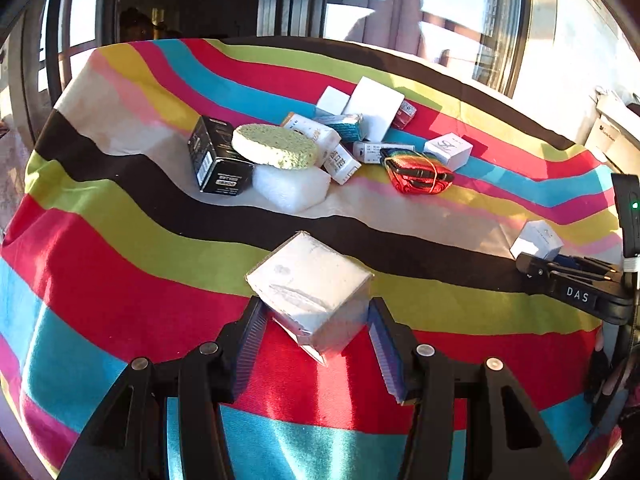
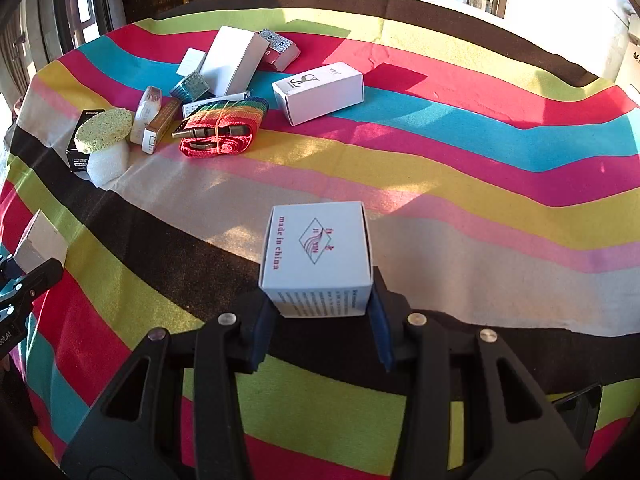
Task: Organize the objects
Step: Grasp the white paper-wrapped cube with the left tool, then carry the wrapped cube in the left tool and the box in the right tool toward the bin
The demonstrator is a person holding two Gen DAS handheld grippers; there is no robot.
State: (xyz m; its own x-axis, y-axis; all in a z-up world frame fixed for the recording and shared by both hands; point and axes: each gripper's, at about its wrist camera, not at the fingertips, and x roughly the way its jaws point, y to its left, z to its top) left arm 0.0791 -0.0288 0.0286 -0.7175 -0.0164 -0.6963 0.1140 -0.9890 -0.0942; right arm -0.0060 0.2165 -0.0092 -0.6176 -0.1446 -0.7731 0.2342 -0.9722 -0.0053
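In the left wrist view my left gripper (image 1: 316, 322) is shut on a white block in clear wrap (image 1: 310, 292), which sits tilted between the blue pads above the striped cloth. My right gripper (image 2: 320, 314) is shut on a small white box printed "made in china" (image 2: 318, 256), with its pads on the box's two sides. Each gripper also shows in the other's view: the right gripper (image 1: 560, 276) with its white box (image 1: 536, 240) at the right edge, the left gripper (image 2: 24, 284) with the white block (image 2: 40, 240) at the left edge.
A pile lies at the back of the striped tablecloth (image 1: 120, 280): black box (image 1: 214, 160), green sponge (image 1: 276, 146) on white foam (image 1: 292, 188), rainbow strap (image 1: 418, 170), and several small white boxes (image 2: 320, 92). Windows stand behind the table.
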